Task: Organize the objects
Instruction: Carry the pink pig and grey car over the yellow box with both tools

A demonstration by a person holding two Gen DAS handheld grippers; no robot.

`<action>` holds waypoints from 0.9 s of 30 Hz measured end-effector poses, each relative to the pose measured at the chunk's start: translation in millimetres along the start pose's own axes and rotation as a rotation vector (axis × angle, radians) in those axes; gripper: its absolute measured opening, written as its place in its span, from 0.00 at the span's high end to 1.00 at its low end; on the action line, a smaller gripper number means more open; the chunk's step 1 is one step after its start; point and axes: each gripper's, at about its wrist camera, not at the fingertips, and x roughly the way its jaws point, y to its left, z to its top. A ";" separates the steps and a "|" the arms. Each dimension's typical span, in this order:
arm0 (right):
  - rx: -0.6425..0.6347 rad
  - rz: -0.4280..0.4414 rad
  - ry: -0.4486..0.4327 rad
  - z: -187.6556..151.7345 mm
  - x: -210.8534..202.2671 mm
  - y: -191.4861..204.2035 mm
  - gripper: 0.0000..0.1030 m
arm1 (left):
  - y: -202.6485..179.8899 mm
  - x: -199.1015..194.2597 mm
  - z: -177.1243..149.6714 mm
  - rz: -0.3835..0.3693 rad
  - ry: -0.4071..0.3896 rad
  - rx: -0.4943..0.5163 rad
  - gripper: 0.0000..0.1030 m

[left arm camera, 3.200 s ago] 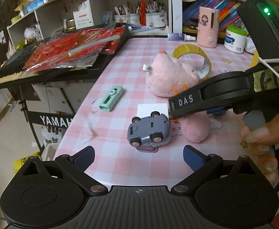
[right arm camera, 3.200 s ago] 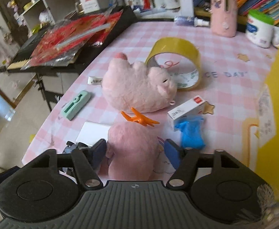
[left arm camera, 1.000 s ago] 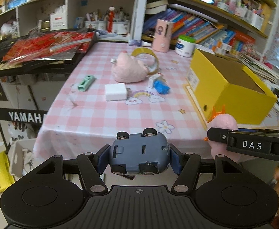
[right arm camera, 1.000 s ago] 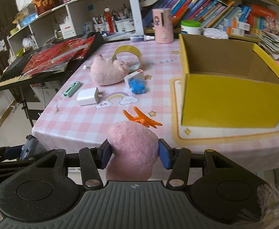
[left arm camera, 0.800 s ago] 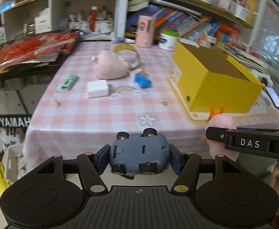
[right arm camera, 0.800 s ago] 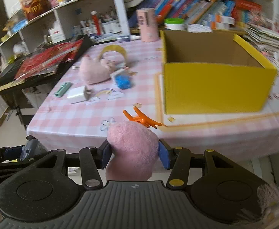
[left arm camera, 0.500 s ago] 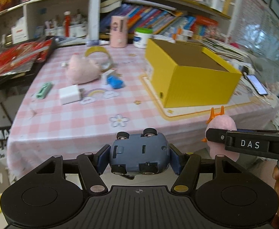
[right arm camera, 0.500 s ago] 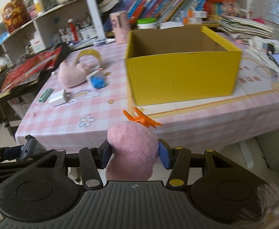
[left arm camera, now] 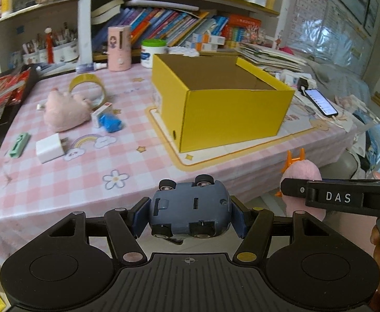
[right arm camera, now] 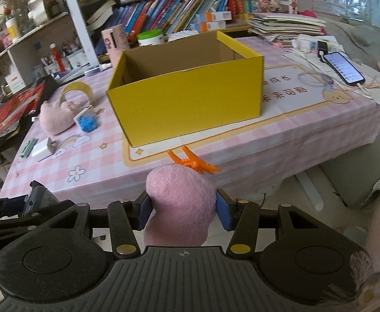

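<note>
The carrying step is judged to be in hand: a blue toy car (left arm camera: 190, 210) is clamped upside down in the left claw (left arm camera: 190, 217), and a pink plush toy (right arm camera: 180, 202) is gripped in the right claw (right arm camera: 182, 209). Both are held off the bench (left arm camera: 59, 176), short of the open yellow box (left arm camera: 223, 104). Next, each claw would need to be brought over the box rim before release.

Lived-in home study: crowded bookshelves (left arm camera: 179, 26), checked tablecloth (left arm camera: 59, 171), toys.

We see a matt yellow cardboard box (right arm camera: 187, 96) on the counter's (right arm camera: 281, 135) smooth pink-checked cloth. Left of the box lies a fuzzy pink plush toy (left arm camera: 65, 111) beside a glossy white plastic charger (left arm camera: 50, 148).
</note>
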 end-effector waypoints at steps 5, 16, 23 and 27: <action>0.026 -0.015 0.003 4.6 1.7 -9.8 0.53 | -2.6 3.1 5.2 -0.003 -0.006 0.008 0.40; 0.023 -0.013 0.012 17.3 12.5 -17.2 0.53 | -9.2 14.3 19.3 0.000 -0.017 0.022 0.40; 0.014 -0.017 -0.013 35.3 18.4 -25.2 0.53 | -18.1 20.7 36.5 -0.007 -0.074 0.042 0.40; 0.001 -0.015 -0.071 53.3 17.1 -30.0 0.53 | -21.4 23.5 52.9 -0.010 -0.127 0.044 0.40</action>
